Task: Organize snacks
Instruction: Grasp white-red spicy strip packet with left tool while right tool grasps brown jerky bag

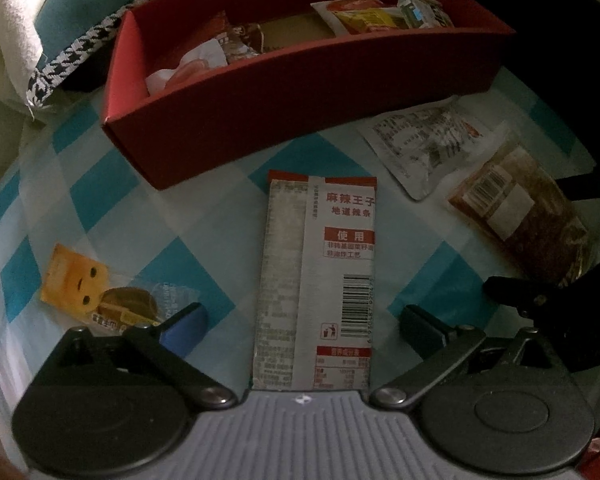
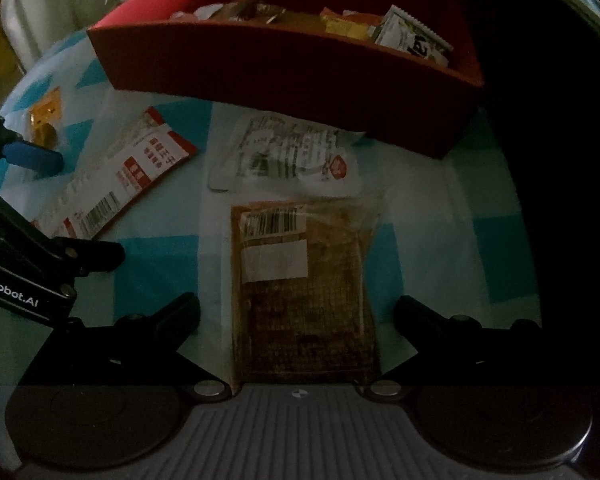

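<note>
a: left gripper spread wide over the long packet on the surface; right gripper likewise over the brown packet.

b: pinch the edges squarely, then lift into the red box.

Dim, shadowy frames, fisheye-warped edges

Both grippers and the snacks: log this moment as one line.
left gripper: open over red-white packet | right gripper: open over brown packet | red box: holds snacks | held: nothing

Home; checked tablecloth; houndstooth fabric
</note>
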A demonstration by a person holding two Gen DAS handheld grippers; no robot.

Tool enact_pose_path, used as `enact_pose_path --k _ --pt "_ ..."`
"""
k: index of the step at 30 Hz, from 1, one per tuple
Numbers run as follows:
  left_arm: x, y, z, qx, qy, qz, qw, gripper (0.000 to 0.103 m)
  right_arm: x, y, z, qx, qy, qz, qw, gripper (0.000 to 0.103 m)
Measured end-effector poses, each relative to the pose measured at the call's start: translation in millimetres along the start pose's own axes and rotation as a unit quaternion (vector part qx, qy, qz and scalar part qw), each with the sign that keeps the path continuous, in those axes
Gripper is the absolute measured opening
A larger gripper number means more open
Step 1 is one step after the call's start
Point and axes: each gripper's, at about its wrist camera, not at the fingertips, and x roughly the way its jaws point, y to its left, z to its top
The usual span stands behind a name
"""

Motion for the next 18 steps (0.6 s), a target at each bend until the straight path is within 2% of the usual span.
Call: enact_pose_path --k 5,9,11,12,13,14,15,17,18 --pt "-1 -3 0 0.005 -0.004 0.002 1.0 0.099 0 0 4 -0.003 0.009 0.0 1.0 0.103" --pt "-1 -6 0 0.01 -0.009 0.004 0.9999 0.097 -3 4 6 -0.014 0.008 0.006 1.0 0.093" --pt "-3 -8 0 0.01 -0.01 0.0 0.9999 0.09 -5 7 5 -0.022 0.005 0.008 1.0 0.087" --pt "-5 -9 0 0.012 -0.011 -0.002 0.9999 0.087 -6 8 5 -0.027 0.004 0.009 1.0 0.082" --pt "-7 -11 -1 0.015 -0.014 -0.004 0.9998 0.08 -8 9 5 -0.03 0.003 0.011 0.999 0.073" --pt "-10 -14 -1 0.019 -0.016 -0.007 0.9997 0.07 -10 8 4 -0.031 0.002 0.015 0.999 0.069" --pt "-12 -17 -1 0.025 -0.017 -0.006 0.9995 0.068 -12 7 4 -0.029 0.003 0.019 0.999 0.067" --pt "-15 -24 -1 0.034 -0.021 -0.007 0.9992 0.054 -13 8 4 -0.023 0.003 0.023 0.999 0.065" --pt "-16 -26 -1 0.036 -0.022 -0.009 0.9991 0.051 -13 8 4 -0.024 0.003 0.023 0.999 0.063"
